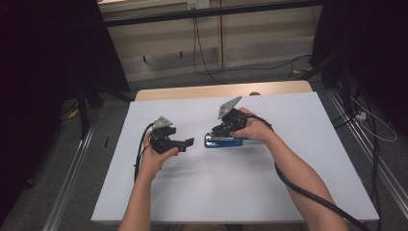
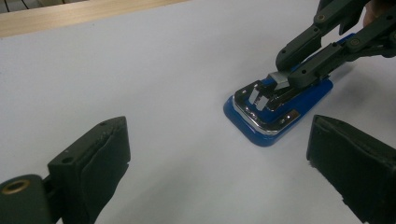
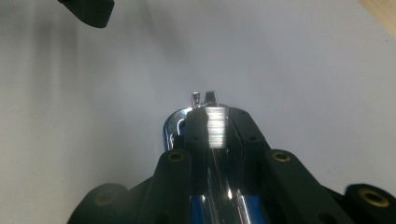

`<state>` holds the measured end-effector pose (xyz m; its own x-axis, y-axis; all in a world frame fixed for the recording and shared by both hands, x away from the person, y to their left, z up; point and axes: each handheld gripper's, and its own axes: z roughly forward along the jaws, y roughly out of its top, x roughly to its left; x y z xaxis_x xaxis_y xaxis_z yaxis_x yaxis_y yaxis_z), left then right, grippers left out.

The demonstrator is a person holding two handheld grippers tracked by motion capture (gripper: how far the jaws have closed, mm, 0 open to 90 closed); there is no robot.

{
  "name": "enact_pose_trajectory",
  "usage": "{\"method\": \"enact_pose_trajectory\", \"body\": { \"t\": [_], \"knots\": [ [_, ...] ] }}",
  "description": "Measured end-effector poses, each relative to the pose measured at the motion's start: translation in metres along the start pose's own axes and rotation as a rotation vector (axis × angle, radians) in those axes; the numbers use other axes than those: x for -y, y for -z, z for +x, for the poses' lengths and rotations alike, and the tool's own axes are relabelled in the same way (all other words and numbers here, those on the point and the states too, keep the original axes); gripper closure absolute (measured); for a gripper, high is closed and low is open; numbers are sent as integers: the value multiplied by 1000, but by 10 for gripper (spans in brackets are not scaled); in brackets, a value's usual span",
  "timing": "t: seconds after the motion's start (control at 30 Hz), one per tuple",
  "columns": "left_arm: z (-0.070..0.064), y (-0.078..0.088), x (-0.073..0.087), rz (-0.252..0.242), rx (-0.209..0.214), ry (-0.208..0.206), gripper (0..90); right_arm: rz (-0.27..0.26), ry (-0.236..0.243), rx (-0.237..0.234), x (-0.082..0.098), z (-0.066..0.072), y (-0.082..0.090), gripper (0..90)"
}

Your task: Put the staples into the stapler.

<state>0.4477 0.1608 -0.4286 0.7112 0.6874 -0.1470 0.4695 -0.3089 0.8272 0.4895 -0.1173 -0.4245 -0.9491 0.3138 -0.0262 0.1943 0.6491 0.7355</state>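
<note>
While the blue stapler (image 1: pixel 222 141) sits just right of the high view's centre, the white worktop (image 1: pixel 288 173) lies bare all around it, with wide open room toward the lower edge and the right-hand edge. A strip of pale wood (image 1: pixel 202 91) runs along the worktop's far edge, at the top of the white sheet.

The right claw (image 1: pixel 215 133) is down on the stapler, its black jaws drawn nearly together and clamped on the silvery metal strip that runs along the stapler's top. In the left gripper view, that claw (image 2: pixel 280 80) comes in from the upper right, and the stapler (image 2: pixel 280 122) shows a glossy blue base with a rounded end, a chrome rim and small upright metal tabs. In the right gripper view, the clamped metal piece (image 3: pixel 216 127) glints with a brushed, ridged shine between the matte black jaws.

The left claw (image 1: pixel 188 143) hovers just left of the stapler, apart from it, jaws spread wide with nothing between them. Its pads (image 2: pixel 105 161) look dark, blocky and slightly rough.
</note>
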Motion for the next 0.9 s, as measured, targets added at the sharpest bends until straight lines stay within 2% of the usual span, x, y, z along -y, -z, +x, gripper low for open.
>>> {"method": "enact_pose_trajectory", "body": {
  "t": [0.17,0.23,0.57,0.9],
  "knots": [
    [1,0,0,0,0,-2,63,6,27,-4,0,0,-1,795],
    [0,0,0,-5,1,8,63,8,30,-7,0,0,-2,795],
    [1,-1,0,10,1,-8,63,-3,38,-18,1,-1,-3,795],
    [1,-2,1,5,3,-1,63,-7,56,-39,4,-2,-4,795]
  ]
}}
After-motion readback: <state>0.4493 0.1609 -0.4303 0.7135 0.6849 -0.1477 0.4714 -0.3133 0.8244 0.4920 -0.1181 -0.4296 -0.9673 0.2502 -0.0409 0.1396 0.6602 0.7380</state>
